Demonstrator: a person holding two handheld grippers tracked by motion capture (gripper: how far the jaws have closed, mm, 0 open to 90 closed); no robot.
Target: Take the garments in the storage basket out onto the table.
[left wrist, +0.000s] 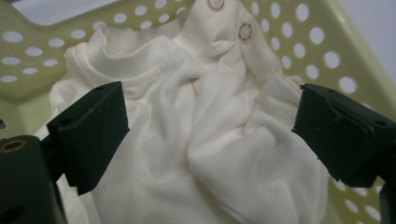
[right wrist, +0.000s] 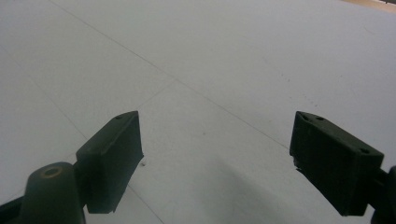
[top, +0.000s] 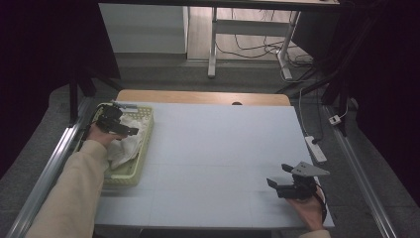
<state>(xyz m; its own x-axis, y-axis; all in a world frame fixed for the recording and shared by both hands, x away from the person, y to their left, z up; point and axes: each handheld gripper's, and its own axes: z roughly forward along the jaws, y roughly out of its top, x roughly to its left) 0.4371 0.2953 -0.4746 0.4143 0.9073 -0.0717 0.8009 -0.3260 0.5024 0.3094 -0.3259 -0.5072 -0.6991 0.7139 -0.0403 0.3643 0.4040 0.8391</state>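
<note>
1. Hovering with jaws spread wide, left gripper (left wrist: 210,135) over the white cloth (left wrist: 201,140) in the basket (top: 143,148), pads clear of the fabric on both sides, nothing clamped.
2. Resting apart near the table's (top: 213,144) right front corner, right gripper (top: 287,181), jaws likewise wide and empty over bare surface.
3. Lying crumpled in the green basket at the table's left edge, the cloth, bunched in folds, with two snaps (left wrist: 245,31) near the collar.
4. Risk, as judged: pinching only a top fold, so the rest trailed or slipped free on lifting.
5. Risk, as judged: catching a basket wall or a hole with a jaw tip, given the close quarters, and dragging or tipping the light basket along.
6. Risk, as judged: snagging cloth on the rim while lifting, with no second gripper near to steady the basket.
7. Hard to tell: the kind of garment, its full extent, and anything beneath it.
8. Cut off in the left gripper view: the basket's near wall and floor, hidden under cloth.
9. Dim and small in the high view: the left jaws against the cloth.
</note>
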